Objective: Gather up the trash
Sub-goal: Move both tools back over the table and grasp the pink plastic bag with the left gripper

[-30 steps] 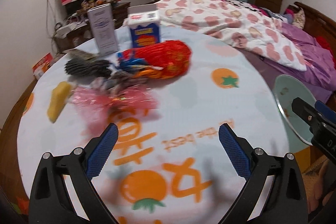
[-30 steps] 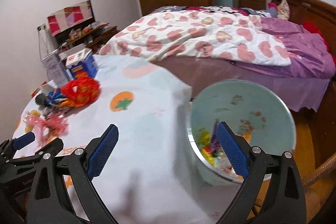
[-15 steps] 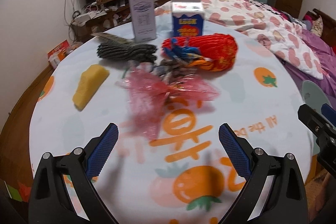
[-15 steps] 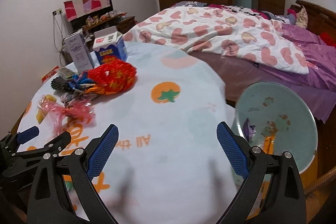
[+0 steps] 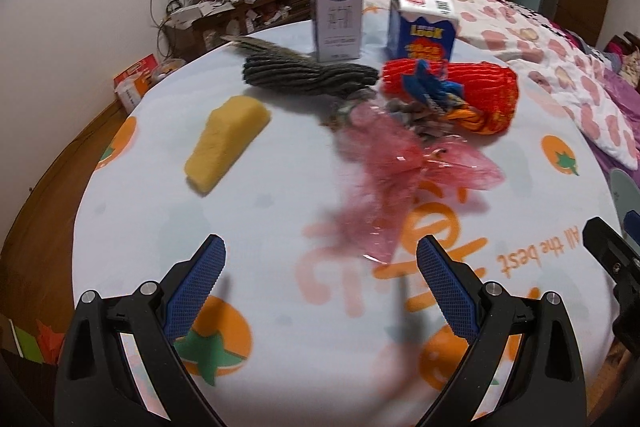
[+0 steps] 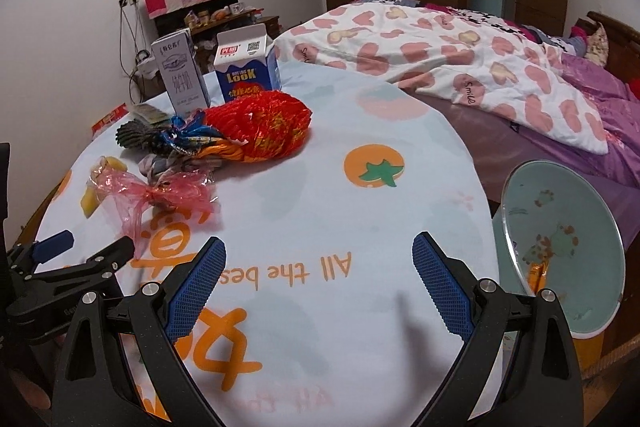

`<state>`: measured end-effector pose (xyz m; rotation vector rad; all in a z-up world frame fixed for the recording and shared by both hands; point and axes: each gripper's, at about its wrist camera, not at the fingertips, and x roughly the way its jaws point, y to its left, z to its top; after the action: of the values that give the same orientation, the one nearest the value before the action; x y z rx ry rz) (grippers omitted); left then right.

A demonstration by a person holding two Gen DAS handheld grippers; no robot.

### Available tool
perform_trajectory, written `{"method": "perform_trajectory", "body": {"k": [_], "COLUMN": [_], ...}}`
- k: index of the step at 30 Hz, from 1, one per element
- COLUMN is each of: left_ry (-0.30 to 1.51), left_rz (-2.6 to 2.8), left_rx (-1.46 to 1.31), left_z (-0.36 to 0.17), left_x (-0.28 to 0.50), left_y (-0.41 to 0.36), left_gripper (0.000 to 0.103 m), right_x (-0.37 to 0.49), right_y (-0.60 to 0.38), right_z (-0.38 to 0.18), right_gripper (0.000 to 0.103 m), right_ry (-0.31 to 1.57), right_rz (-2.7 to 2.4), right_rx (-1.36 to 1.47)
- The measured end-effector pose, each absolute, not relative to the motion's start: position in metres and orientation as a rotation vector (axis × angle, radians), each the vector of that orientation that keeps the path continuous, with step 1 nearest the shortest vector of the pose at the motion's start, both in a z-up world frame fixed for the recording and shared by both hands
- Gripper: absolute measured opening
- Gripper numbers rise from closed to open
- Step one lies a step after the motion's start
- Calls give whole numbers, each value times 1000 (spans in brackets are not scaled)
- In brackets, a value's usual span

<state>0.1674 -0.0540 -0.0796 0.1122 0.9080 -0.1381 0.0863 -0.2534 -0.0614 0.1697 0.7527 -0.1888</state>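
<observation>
Pink wrapper [image 5: 400, 163], somewhat blurred, lies before red bag [image 5: 472, 87], cartons behind.

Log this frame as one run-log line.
phase: approach | left gripper: open, empty, facing crumpled pink cellophane wrapper | right gripper: open, empty | pale green trash bin: beside round table, some trash inside

Both tongs [image 5: 320, 291] [image 6: 318, 287] are black plastic with blue cross-hatched fingertip pads [image 5: 196, 291] and silver screws.
</observation>
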Motion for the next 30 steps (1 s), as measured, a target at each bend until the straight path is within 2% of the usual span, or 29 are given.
{"method": "perform_trajectory", "body": {"k": [6, 8, 11, 22, 24, 28, 30], "left_ry": [907, 906, 898, 882, 898, 934, 940], "left_rz": [-129, -138, -161, -218, -215, -224, -230], "left_rx": [90, 66, 36, 93, 108, 108, 111], "left_z": [-81, -80, -75, -70, -75, -85, -89], "left_x": [171, 174, 174, 197, 200, 203, 204], "left_y": [-39, -33, -32, -84, -91, -97, -98], "left_gripper": [95, 94, 94, 91, 79, 68, 49], "right_x": [89, 91, 94, 95, 94, 93, 92], "right_y": [-251, -250, -248, -252, -255, -260, -260], "right_z": [-65, -65, -68, -71, -72, -73, -73], "right_gripper": [91, 86, 86, 86, 86, 86, 86], "right_ry": [765, 764, 777, 783, 784, 782, 786], "right_rz": [-180, -176, -170, -175, -180, -183, -183], "right_rx": [170, 168, 166, 186, 192, 200, 202]}}
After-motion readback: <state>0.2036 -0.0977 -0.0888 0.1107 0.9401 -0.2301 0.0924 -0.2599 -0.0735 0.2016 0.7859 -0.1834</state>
